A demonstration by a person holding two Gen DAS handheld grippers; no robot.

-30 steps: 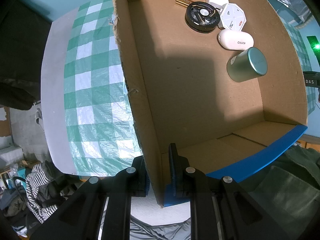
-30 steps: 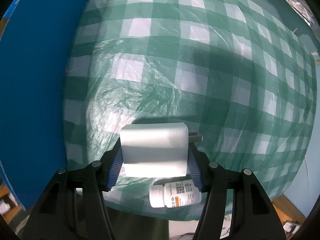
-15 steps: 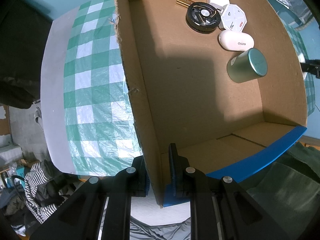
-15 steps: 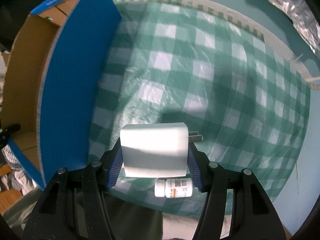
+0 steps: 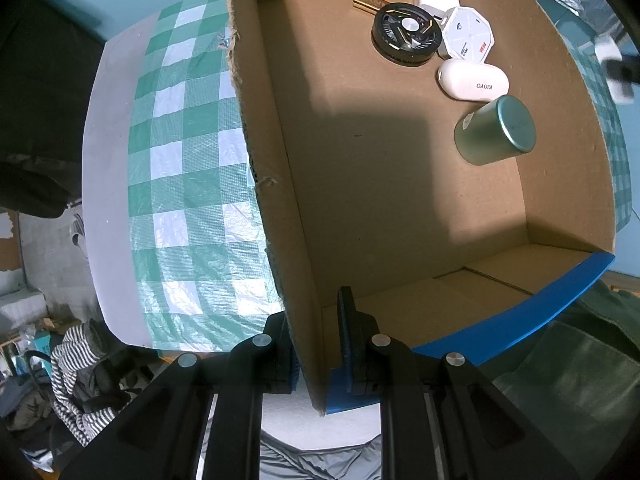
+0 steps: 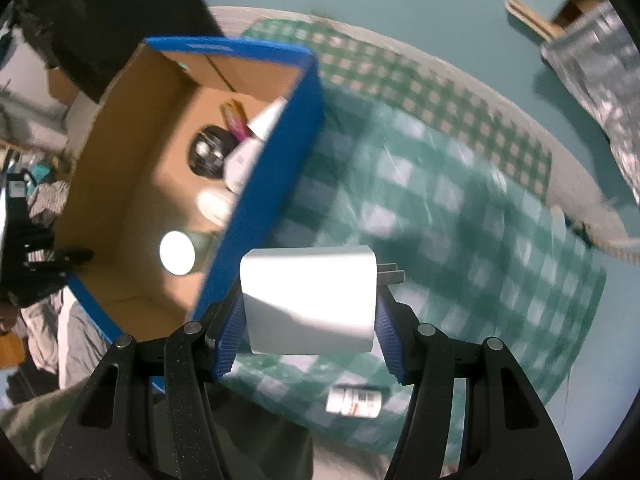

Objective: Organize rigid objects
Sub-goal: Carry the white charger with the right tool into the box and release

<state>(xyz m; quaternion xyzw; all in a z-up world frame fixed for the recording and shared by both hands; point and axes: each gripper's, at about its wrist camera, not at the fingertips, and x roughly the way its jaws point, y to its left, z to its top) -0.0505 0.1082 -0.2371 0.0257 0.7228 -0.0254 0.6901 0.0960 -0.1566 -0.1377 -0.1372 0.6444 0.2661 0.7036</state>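
Here, the left gripper (image 5: 316,340) pinches one cardboard box (image 5: 280,216) wall; five items lie inside. The right gripper (image 6: 308,332) clamps one white charger (image 6: 310,300); one pill bottle (image 6: 354,402) lies on the counter (image 6: 460,240).

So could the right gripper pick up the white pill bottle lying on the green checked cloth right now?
Probably not: the right gripper is shut on the white charger block, well above the bottle.

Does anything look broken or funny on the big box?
Yes. The cardboard box's left wall has a ragged, torn top edge, with frayed bits sticking out, where the other rims are cut straight. The left tool pinches that same wall lower down.
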